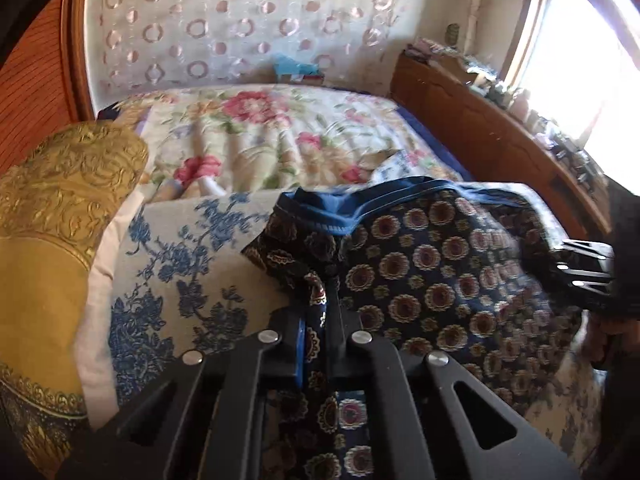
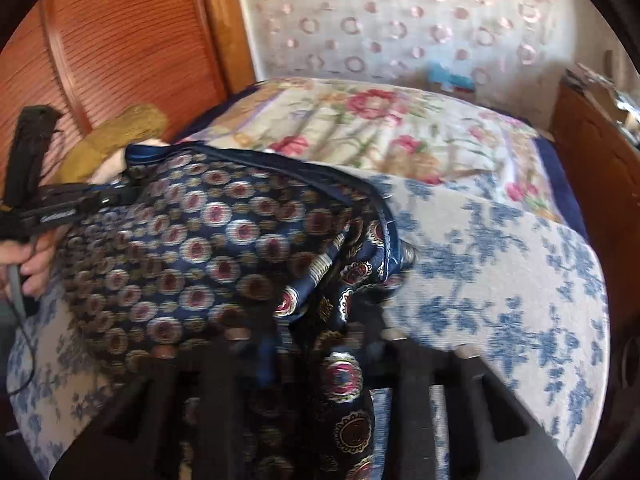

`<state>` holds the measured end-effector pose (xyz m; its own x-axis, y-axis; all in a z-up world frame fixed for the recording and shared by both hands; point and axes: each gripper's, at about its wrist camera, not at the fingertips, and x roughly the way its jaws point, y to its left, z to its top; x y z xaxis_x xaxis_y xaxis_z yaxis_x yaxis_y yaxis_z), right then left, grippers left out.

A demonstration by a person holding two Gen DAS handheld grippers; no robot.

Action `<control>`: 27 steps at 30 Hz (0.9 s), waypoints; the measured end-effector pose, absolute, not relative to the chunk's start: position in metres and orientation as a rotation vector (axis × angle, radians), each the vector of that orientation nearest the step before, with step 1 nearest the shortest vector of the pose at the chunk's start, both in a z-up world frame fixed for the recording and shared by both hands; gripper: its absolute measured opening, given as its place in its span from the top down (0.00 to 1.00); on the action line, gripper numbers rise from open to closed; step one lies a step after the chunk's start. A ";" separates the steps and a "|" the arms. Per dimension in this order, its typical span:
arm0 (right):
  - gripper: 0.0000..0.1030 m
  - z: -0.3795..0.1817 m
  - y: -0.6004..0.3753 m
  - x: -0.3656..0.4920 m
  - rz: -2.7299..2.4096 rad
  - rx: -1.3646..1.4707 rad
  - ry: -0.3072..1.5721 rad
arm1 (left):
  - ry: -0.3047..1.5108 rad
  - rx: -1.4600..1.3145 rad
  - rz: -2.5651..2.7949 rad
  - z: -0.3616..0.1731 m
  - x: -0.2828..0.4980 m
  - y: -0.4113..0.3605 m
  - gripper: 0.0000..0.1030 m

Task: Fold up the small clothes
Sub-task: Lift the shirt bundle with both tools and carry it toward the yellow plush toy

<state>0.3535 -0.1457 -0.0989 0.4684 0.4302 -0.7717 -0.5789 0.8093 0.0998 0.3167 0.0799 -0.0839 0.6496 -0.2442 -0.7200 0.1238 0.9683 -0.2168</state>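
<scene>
Blue-flowered cushion (image 2: 500, 280) — curtain (image 1: 240, 20) behind.

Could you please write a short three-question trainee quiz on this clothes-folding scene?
1. True or false: the left gripper is shut on the patterned garment.
2. What lies directly under the garment?
A. a bare wooden floor
B. the blue-flowered cloth
C. a metal tray
3. Fill in: the trim along the garment's far edge is ____.

Key
1. True: its fingers pinch a fold of the fabric.
2. B
3. Blue. The right gripper also has fabric between its fingers, but that view is too blurred to show whether the pads press on it.
</scene>
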 end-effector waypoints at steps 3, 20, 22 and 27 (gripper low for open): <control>0.92 -0.092 -0.141 0.346 0.625 -0.204 0.858 | 0.779 -0.160 -0.241 -0.064 0.301 0.078 0.98; 0.94 0.012 -0.092 0.317 0.712 -0.202 0.576 | 0.470 -0.215 -0.149 0.037 0.193 0.153 0.98; 0.94 0.019 -0.073 0.322 0.742 -0.225 0.557 | 0.445 -0.244 -0.106 0.037 0.179 0.173 0.98; 0.94 0.037 0.003 0.340 0.834 -0.339 0.499 | 0.417 -0.292 0.009 0.021 0.154 0.218 0.98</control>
